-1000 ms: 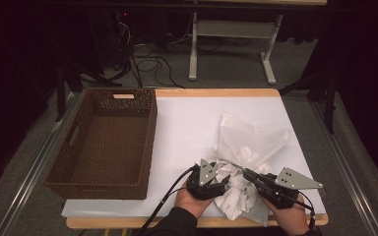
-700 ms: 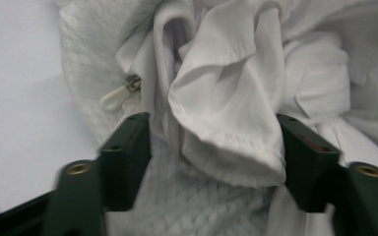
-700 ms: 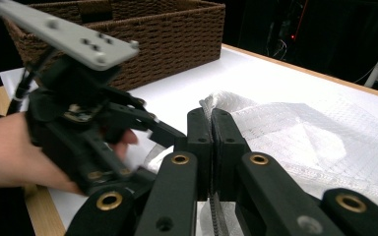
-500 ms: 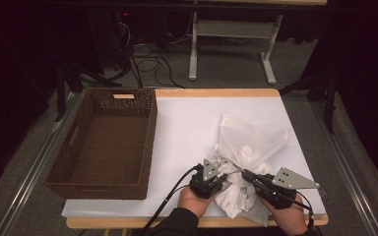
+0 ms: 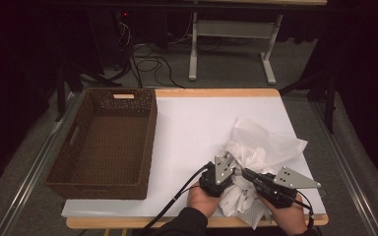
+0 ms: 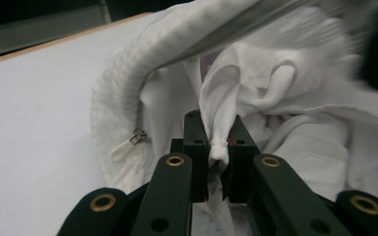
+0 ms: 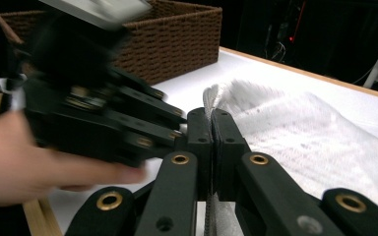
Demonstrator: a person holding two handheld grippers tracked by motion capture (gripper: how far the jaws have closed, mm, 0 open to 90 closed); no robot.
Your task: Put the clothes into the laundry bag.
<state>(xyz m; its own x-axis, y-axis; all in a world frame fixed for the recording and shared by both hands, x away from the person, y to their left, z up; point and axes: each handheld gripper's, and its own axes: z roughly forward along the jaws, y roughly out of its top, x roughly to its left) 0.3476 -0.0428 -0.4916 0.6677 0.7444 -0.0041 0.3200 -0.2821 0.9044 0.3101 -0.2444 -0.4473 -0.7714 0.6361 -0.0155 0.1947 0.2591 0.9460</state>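
Observation:
A crumpled white mesh bag (image 5: 270, 142) with white cloth inside lies on the white table cover at the near right. In the left gripper view a zipper pull (image 6: 138, 136) hangs on the bag's edge. My left gripper (image 5: 230, 167) is shut on a twisted fold of the white cloth (image 6: 220, 132). My right gripper (image 5: 248, 174) comes in from the right, shut on the bag's mesh edge (image 7: 211, 98). The two grippers sit close together, almost touching, over the near part of the bag (image 7: 300, 142).
A brown wicker basket (image 5: 78, 162) stands at the left of the table, its near wall (image 7: 177, 44) close behind the left gripper. The table's wooden front edge (image 5: 128, 222) is just below the hands. Cables and a desk frame are on the floor beyond.
Both hands have drifted slightly toward the near edge, still holding the bag; the left gripper has tilted a little.

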